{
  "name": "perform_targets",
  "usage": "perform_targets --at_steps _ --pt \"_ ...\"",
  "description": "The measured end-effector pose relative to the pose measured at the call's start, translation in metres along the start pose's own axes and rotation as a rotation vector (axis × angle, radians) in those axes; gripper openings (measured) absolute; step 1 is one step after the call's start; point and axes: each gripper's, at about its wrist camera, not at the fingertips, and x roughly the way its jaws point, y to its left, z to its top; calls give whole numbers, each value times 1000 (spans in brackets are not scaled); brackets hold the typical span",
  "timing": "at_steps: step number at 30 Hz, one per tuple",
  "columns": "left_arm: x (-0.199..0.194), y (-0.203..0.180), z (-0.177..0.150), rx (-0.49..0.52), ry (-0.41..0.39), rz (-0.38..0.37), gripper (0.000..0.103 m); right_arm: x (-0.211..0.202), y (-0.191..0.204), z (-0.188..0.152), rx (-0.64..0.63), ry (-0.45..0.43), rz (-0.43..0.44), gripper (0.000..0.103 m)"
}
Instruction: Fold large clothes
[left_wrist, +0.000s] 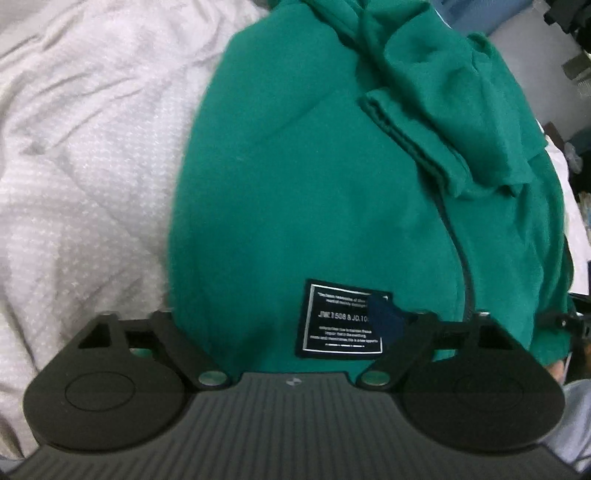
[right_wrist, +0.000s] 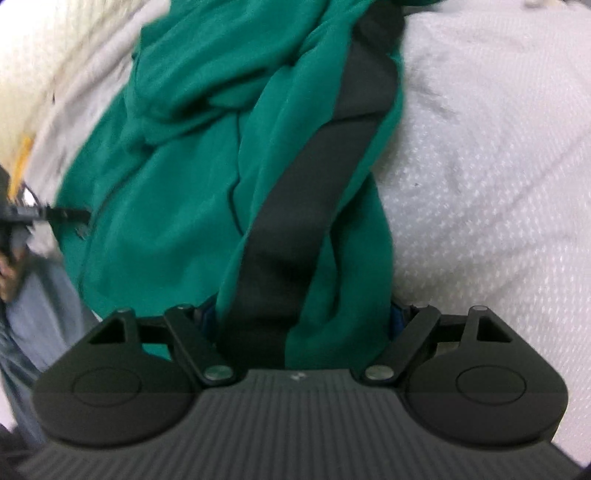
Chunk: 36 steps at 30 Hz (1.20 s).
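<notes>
The green fleece zip jacket runs lengthwise toward twelve o'clock from both wide-open, empty claws, left gripper and right gripper (hem nearest each).

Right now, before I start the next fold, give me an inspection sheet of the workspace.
Surface: white quilted bedcover, wrinkled.
Job's things: green jacket lying bunched on the cover, black label patch facing up, zipper visible; dark stripe along one bunched part.
Clutter: nothing seen on the cover.
Grippers: left gripper over the label end; right gripper with bunched green fabric between its jaws; contact unclear for both.
Cables: nothing seen.
Surroundings: person's light blue clothing at the edge; blurred room background.
</notes>
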Motion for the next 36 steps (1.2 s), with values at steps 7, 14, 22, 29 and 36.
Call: perform_targets --at_steps 7,14,22,29,36 --pt "-39 34 6 -177 -102 -172 9 -33 25 12 -54 -103 -50 14" --pt "-105 58 5 -281 -246 -392 6 -121 39 7 -15 -361 43 8" --pt "-174 82 -28 -336 -337 -523 5 -184 45 -26 15 -522 111 8" --pt "-236 95 -90 -322 -376 -613 5 -224 63 -75 56 -634 187 8" --pt "-250 100 -154 -323 -392 -656 5 -226 73 -118 136 -652 246 8"
